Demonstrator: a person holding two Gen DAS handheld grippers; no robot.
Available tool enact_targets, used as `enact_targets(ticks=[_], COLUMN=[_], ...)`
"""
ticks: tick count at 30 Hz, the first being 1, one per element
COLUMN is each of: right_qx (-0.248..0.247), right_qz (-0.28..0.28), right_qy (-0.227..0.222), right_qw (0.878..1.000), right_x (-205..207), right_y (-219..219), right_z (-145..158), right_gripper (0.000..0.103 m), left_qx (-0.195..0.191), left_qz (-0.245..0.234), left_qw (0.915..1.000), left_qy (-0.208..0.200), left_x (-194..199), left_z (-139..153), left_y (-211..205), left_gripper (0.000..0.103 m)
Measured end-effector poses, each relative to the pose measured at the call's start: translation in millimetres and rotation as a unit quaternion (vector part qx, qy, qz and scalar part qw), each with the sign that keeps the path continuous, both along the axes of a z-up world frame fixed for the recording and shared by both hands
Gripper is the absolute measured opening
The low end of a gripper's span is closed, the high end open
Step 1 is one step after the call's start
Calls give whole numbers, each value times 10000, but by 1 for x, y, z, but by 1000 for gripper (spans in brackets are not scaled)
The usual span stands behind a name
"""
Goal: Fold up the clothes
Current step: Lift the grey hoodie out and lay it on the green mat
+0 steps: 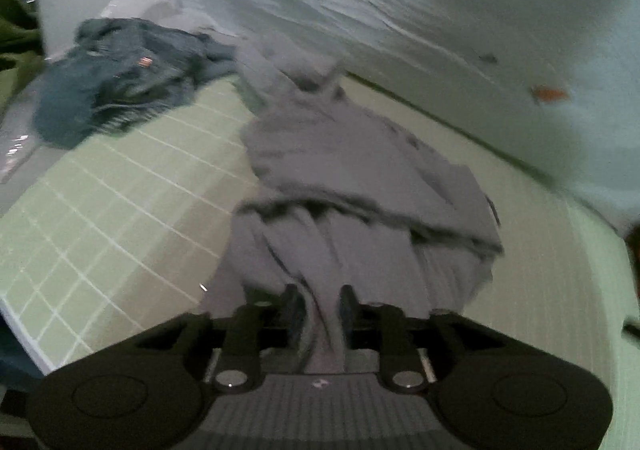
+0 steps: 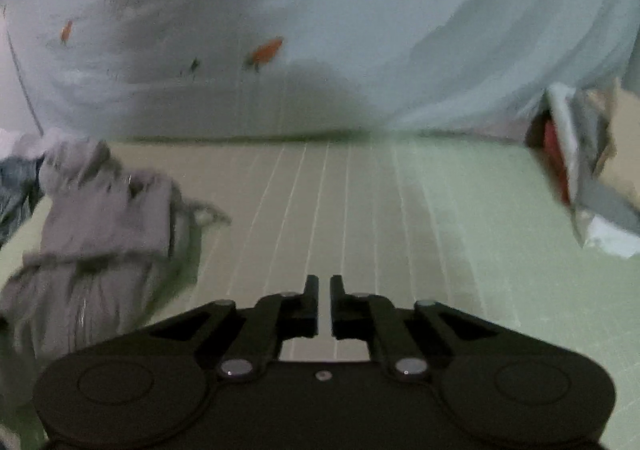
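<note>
Left gripper: nearest the lens, fingers clamped on a bunched fold of the grey garment, cloth running down between them
Grey garment: crumpled heap on the green mat, stretching away from the left gripper toward the pale sheet; in the right wrist view it lies far left, well apart from the right gripper
Right gripper: fingers nearly pressed together, thin slit between, nothing held, above bare mat
Green mat: white grid lines, covers the desk
Blue garment: dark denim-like pile at the mat's far left edge, just beside the grey garment's far end
Pale sheet: hangs behind the desk, small orange marks on it
Clutter: far right of the mat, red and white bits, too blurred to name
</note>
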State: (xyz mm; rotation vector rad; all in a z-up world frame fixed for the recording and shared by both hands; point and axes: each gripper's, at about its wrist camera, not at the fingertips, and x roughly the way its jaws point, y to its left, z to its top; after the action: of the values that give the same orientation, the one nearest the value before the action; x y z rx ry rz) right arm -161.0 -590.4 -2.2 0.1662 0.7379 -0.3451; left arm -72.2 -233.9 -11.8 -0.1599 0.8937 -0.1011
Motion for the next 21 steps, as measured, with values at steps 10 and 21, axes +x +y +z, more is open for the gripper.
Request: enact_targets(ticks=[10, 21], right_qx=[212, 132], right_qz=[-173, -655], right_qy=[238, 722], right_qw=[9993, 9951], right_x=[18, 36], right_y=[17, 44], right_z=[-21, -38], right_gripper=[63, 68], left_qx=[155, 10], left_qz=[-297, -726], left_qw=[9994, 9969], left_qy=[-109, 303], left_x=[82, 132], left_z=[3, -40], left_y=[-7, 11], left_gripper=[74, 8])
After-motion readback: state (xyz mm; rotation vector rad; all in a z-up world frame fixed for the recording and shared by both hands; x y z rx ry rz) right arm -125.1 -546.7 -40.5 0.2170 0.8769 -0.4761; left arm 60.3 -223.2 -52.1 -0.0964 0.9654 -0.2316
